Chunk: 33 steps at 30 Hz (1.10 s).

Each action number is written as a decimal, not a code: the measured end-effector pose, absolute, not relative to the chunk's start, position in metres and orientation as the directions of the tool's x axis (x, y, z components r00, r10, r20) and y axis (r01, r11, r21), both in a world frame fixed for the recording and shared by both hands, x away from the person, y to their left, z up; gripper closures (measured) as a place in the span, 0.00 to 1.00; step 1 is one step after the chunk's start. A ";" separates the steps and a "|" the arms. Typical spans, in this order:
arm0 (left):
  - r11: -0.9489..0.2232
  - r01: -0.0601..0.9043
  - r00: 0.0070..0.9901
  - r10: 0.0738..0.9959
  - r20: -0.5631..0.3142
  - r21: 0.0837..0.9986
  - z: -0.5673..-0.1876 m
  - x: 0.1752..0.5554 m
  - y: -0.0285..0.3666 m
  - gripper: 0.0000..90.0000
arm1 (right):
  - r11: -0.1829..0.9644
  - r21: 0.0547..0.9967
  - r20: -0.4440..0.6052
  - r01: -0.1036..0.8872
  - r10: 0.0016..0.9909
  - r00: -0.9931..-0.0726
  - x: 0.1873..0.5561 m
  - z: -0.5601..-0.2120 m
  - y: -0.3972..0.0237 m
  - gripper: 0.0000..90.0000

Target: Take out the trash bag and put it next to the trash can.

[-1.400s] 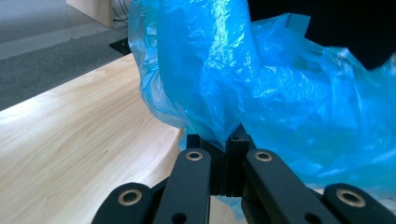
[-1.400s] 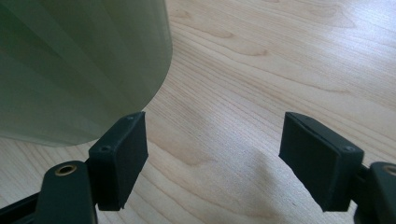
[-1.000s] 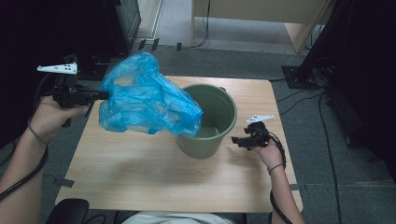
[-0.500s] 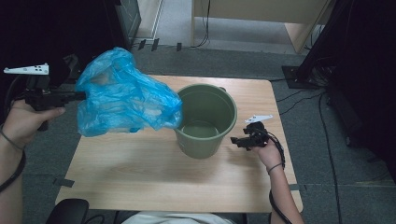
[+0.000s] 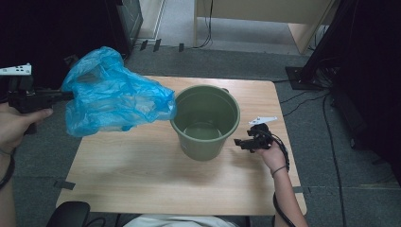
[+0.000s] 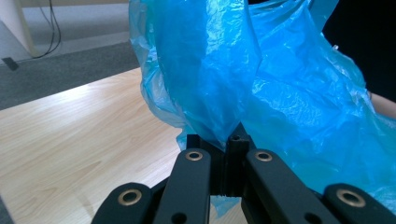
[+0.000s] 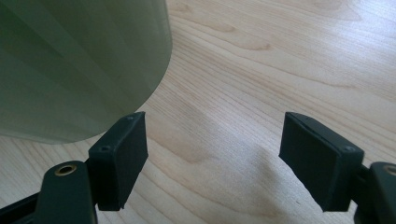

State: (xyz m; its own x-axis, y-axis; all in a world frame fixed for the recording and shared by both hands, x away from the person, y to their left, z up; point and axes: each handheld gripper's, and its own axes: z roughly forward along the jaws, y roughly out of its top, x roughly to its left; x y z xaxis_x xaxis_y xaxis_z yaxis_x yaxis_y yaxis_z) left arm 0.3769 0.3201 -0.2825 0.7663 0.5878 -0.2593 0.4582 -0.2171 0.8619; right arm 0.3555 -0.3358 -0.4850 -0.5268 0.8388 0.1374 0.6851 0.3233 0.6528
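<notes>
Blue plastic bag (image 5: 111, 97) pinched at one end in closed left gripper (image 5: 56, 96), held in the air left of green bucket (image 5: 205, 120); long axis running rightward, free end just touching the bucket's near-left rim (contact uncertain). Right gripper (image 5: 242, 143) spread, empty, low beside bucket's right wall. Pale wood table (image 5: 142, 175); grey carpet (image 5: 340, 170), dark furniture around.

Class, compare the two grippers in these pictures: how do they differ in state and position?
The left gripper is shut on the blue plastic bag; the right gripper is open, holding nothing. The left is raised off the table's left edge; the right sits low beside the green bucket. Both are hand-held.
</notes>
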 end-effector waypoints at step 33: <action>-0.295 0.576 0.746 0.570 -0.344 0.762 -0.420 0.415 0.226 0.99 | 0.338 0.650 0.129 0.680 0.834 -0.537 0.356 -0.489 -0.334 0.26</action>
State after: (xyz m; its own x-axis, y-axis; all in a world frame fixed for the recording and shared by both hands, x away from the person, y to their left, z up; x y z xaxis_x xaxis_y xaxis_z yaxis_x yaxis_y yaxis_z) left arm 0.4149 0.2258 -0.4202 0.7464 0.5696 -0.3442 0.5764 -0.2947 0.7622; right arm 0.3564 -0.3340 -0.4887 -0.5369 0.8338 0.1285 0.6803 0.3378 0.6505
